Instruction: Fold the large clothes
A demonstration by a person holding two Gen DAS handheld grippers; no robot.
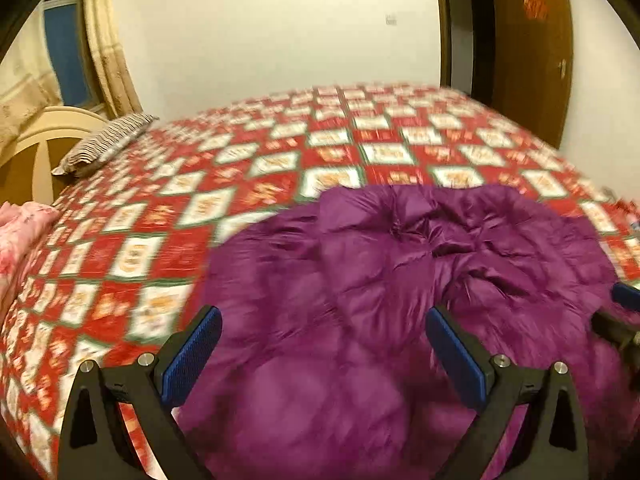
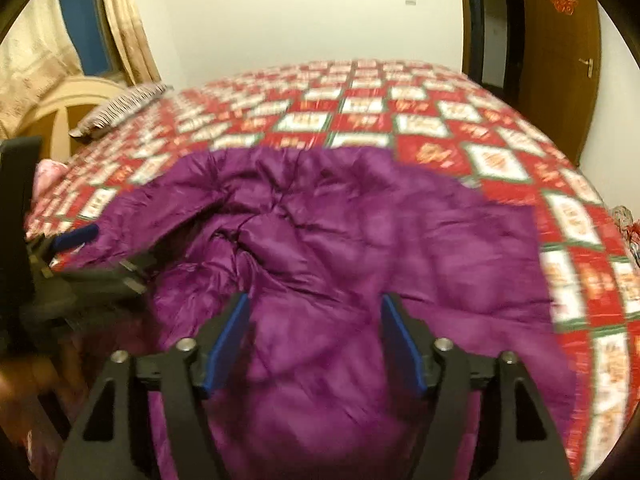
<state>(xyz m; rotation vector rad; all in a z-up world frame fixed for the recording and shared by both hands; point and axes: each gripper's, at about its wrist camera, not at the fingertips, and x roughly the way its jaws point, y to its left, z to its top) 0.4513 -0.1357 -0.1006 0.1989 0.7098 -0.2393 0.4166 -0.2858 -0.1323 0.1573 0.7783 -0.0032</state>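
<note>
A puffy purple jacket lies crumpled on the near part of the bed, with creases gathered toward its middle. My left gripper hovers above the jacket's left side, jaws wide apart, blue pads bare, with nothing between them. My right gripper hangs over the jacket's near middle, also open and holding nothing. In the right wrist view one blue finger of the left gripper shows at the jacket's left edge. At the far right of the left wrist view, a blue pad of the right gripper is visible.
A red and white checked bedspread covers the wide bed. A striped pillow lies by the cream headboard at the left. Pink bedding sits at the left edge. A brown wooden door stands at the back right.
</note>
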